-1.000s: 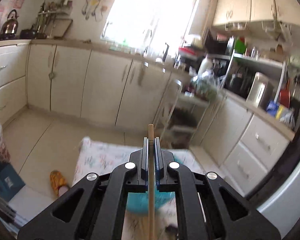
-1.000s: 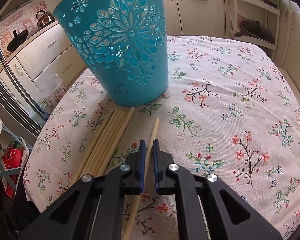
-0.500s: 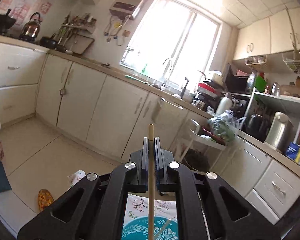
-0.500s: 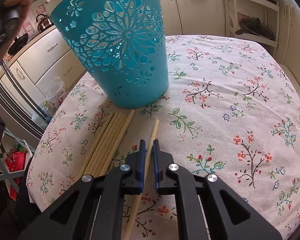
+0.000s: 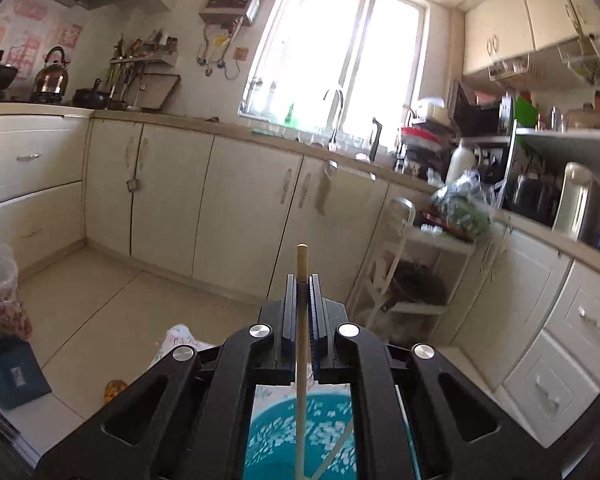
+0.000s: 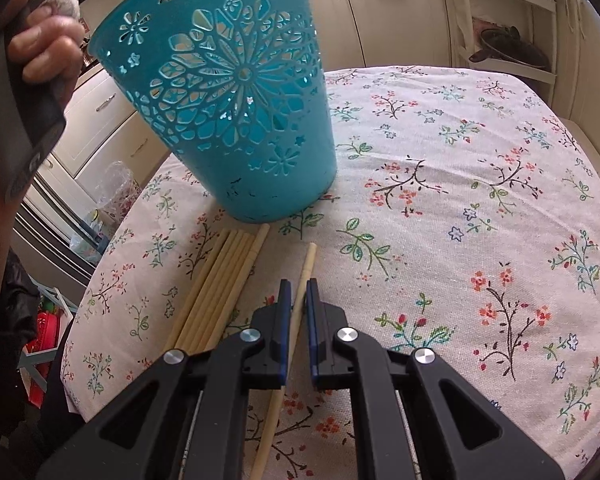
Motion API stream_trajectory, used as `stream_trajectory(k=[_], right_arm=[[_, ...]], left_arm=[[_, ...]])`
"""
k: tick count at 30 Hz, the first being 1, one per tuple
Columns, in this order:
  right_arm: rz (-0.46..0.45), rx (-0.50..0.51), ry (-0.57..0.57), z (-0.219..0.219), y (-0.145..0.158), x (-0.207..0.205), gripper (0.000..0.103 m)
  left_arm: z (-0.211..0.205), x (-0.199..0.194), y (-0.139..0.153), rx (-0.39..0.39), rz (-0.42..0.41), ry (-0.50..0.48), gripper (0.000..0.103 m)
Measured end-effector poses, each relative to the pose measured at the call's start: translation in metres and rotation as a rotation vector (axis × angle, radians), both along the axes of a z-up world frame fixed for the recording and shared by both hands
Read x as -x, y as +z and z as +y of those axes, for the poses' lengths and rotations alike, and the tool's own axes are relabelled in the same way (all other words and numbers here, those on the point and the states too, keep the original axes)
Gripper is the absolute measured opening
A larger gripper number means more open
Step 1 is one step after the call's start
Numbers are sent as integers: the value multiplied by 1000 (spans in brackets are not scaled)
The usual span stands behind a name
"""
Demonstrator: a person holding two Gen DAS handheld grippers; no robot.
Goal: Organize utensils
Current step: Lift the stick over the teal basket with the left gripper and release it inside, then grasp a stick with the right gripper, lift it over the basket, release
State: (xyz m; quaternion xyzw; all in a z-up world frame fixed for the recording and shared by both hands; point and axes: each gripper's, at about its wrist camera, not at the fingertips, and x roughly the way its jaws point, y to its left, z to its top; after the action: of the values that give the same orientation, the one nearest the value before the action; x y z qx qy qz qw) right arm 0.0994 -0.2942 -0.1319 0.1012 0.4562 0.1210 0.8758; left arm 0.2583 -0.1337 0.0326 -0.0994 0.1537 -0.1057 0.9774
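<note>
A teal cut-out basket (image 6: 236, 120) stands on the flowered tablecloth (image 6: 460, 200). My left gripper (image 5: 302, 280) is shut on one wooden chopstick (image 5: 301, 256), held upright, whose lower end reaches down into the basket (image 5: 276, 440). Another chopstick (image 5: 338, 446) leans inside it. My right gripper (image 6: 298, 286) is low over the cloth in front of the basket, shut on a single chopstick (image 6: 309, 264) that lies there. A bundle of several chopsticks (image 6: 220, 280) rests just to its left.
A person's hand (image 6: 48, 40) holds the left gripper's handle above and left of the basket. The table's left edge drops to a bag-lined bin (image 6: 116, 188). Cream cabinets (image 5: 172, 200) and a white shelf cart (image 5: 412, 272) stand beyond the table.
The left gripper has carried its chopstick over the basket, which now lies right beneath it. A hand has come into the right wrist view at the upper left. The right gripper has kept still.
</note>
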Motion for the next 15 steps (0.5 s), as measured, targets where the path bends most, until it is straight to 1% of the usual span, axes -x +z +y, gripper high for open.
stream_trajectory(k=[4, 6, 8, 9, 10, 13, 14, 15], right_arm=[[-2, 7, 6, 1, 1, 0, 10], [-3, 10, 11, 3, 1, 0, 12], [-4, 11, 14, 4, 1, 0, 13], [-1, 11, 13, 4, 1, 0, 12], [1, 9, 11, 4, 1, 0, 13], [14, 32, 9, 6, 3, 2, 17], [14, 46, 11, 9, 4, 2, 18], [12, 70, 13, 12, 5, 3, 19]], left_arm=[[-2, 4, -9, -72, 65, -26, 6], [4, 10, -6, -93, 72, -27, 8], [16, 19, 0, -96, 76, -20, 16], [24, 24, 4, -97, 75, -9, 26], [34, 31, 8, -97, 67, 7, 38], [64, 51, 19, -83, 46, 51, 53], [74, 57, 19, -76, 47, 65, 55], [83, 62, 18, -71, 52, 79, 61]])
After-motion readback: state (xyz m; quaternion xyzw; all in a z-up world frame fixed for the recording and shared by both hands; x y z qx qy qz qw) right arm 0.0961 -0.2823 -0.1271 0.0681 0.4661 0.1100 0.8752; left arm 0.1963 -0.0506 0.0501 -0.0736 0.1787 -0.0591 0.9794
